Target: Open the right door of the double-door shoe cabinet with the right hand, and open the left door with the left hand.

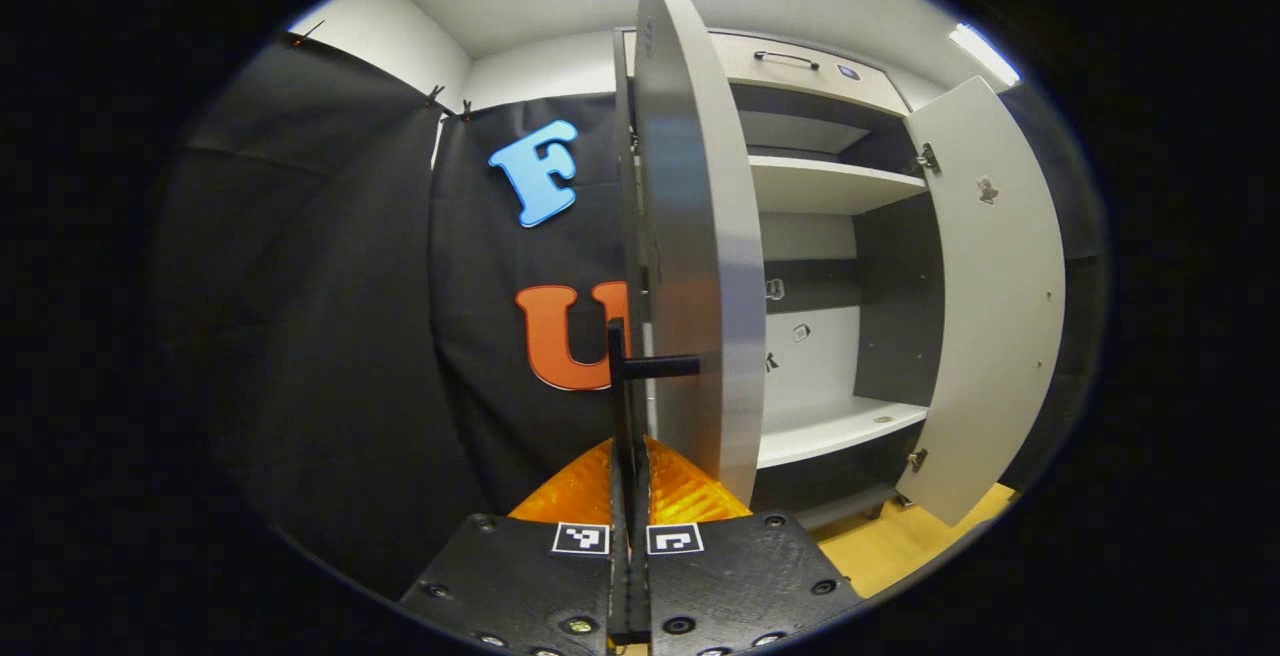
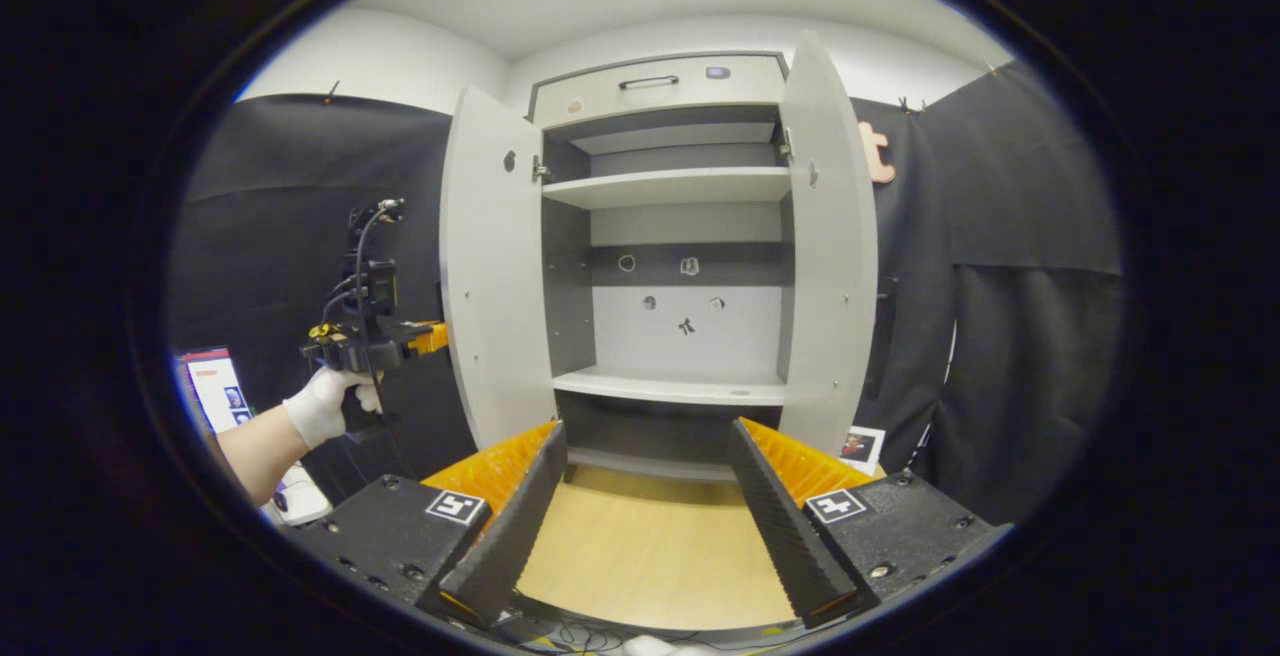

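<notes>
My left tongs [image 1: 630,406] are pressed together on the black handle [image 1: 655,367] of the left door [image 1: 700,236], which stands just ahead of them. In the left gripper view the handle's bar runs straight up along the line between my fingers, and one of its stubs crosses to the right into the door's face. The door's long axis is upright, and I see it almost edge-on, rising ahead and a little right of the tongs. So the door swings about its hinge on the cabinet side, and any further pull must follow that arc, not a straight line back.

In the right gripper view the left tongs [image 2: 425,338] sit far to the left of my right ones, held by a gloved hand [image 2: 325,404] at the outer face of the left door [image 2: 495,276]. My right tongs [image 2: 645,516] are spread wide apart and hold nothing. The right door [image 2: 830,256] stands ahead and right of them, well apart, already swung out. The cabinet's shelves [image 2: 665,186] lie straight ahead between the two doors, and the wooden floor [image 2: 650,546] lies under the spread fingers.

I judge both doors to be open, the left perhaps with a little swing left. The left hand is the one on the work; the right is free.
</notes>
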